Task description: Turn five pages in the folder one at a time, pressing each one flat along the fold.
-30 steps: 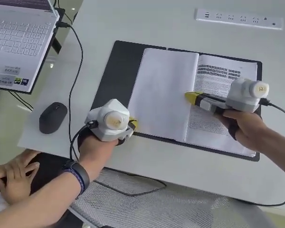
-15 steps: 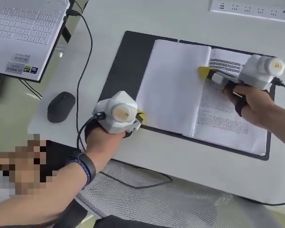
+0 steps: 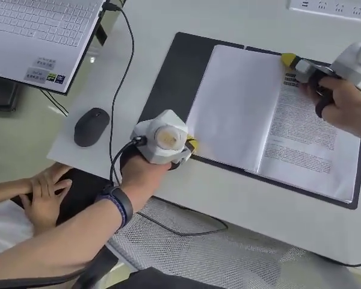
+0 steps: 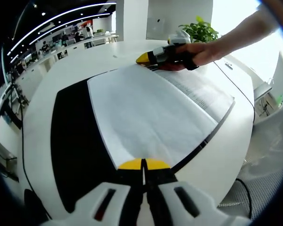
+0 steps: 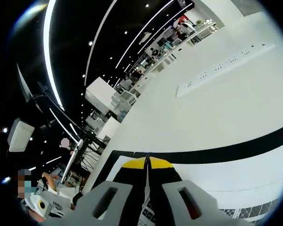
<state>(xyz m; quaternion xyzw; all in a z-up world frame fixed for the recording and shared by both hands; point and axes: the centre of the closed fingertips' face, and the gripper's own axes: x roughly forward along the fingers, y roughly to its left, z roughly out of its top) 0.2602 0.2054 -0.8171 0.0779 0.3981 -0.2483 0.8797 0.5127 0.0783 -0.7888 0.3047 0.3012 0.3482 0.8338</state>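
Observation:
The black folder (image 3: 168, 78) lies open on the white table, with a blank turned page (image 3: 237, 105) on the left and a printed page (image 3: 307, 141) on the right. My left gripper (image 3: 191, 145) is shut, its yellow tips resting on the blank page's near left corner (image 4: 132, 136). My right gripper (image 3: 288, 59) is shut too, its tips at the far end of the fold, by the folder's top edge (image 5: 217, 150). In the left gripper view the right gripper (image 4: 148, 57) lies across the far end of the pages. Nothing is held by either.
A laptop (image 3: 42, 30) stands at the far left with a black mouse (image 3: 91, 126) and a cable (image 3: 123, 72) beside it. A power strip (image 3: 331, 9) lies beyond the folder. Another person's hand (image 3: 45, 192) rests at the lower left. A mesh chair seat (image 3: 198, 253) is below the table edge.
My right gripper has slid along the fold from the page's middle to its far end. The left gripper has stayed on the page corner. The head camera has shifted.

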